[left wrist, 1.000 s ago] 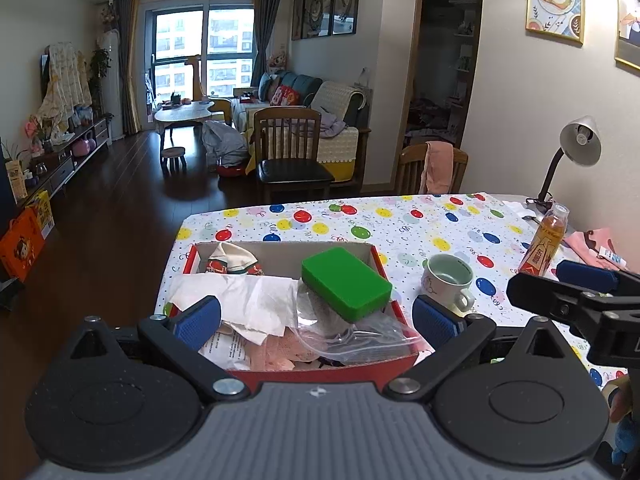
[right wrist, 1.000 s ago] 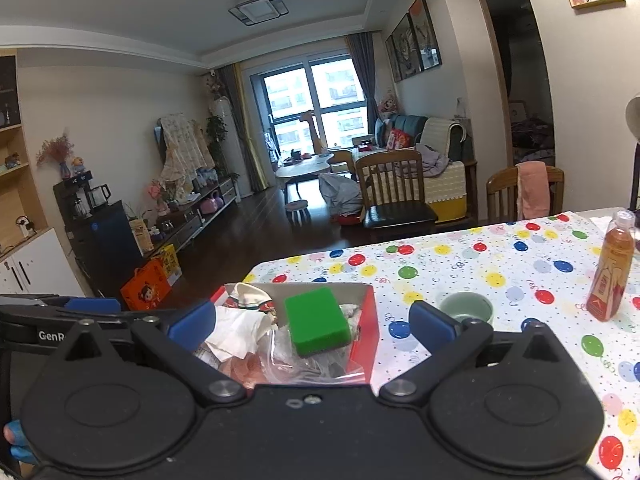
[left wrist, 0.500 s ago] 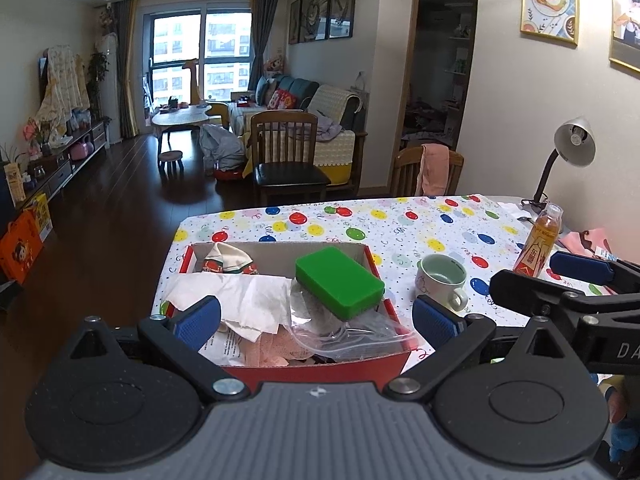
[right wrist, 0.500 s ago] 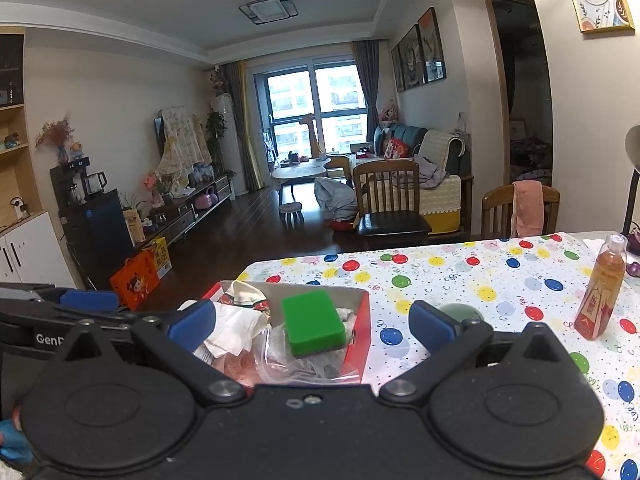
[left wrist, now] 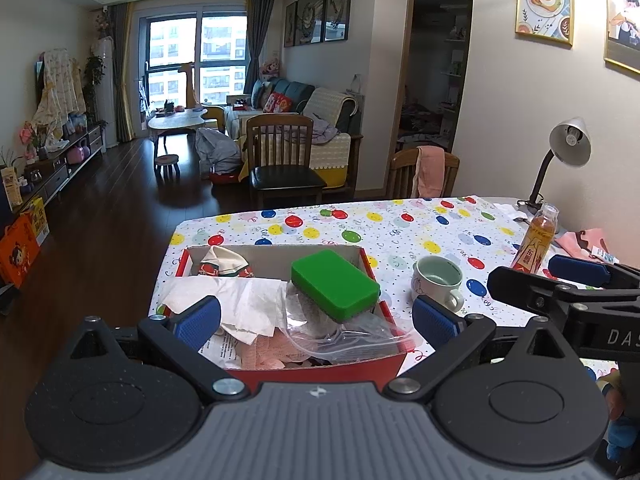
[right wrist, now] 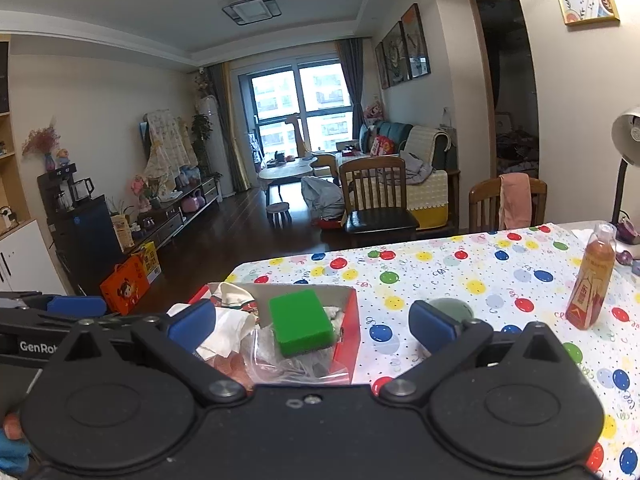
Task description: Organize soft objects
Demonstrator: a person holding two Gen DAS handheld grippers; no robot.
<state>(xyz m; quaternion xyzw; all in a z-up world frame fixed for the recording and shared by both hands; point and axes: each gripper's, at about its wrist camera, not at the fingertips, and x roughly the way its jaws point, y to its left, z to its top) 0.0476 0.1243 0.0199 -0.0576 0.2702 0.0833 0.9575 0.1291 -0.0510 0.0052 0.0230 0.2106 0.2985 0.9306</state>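
The mug [right wrist: 450, 310] sits half hidden behind the right claw's finger [right wrist: 432, 326].

Bare tablecloth [left wrist: 400, 224] beyond my box [left wrist: 372, 362] looks passable; the mug [left wrist: 438, 282] and bottle [left wrist: 536, 242] crowd its right.

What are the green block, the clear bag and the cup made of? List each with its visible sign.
Green block: likely foam sponge, matte, with rounded edges and a grey scouring layer beneath.
Clear bag: thin plastic film, glossy, see-through and wrinkled.
Cup: probably glazed ceramic, smooth white outside, pale green inside, with a thick handle.
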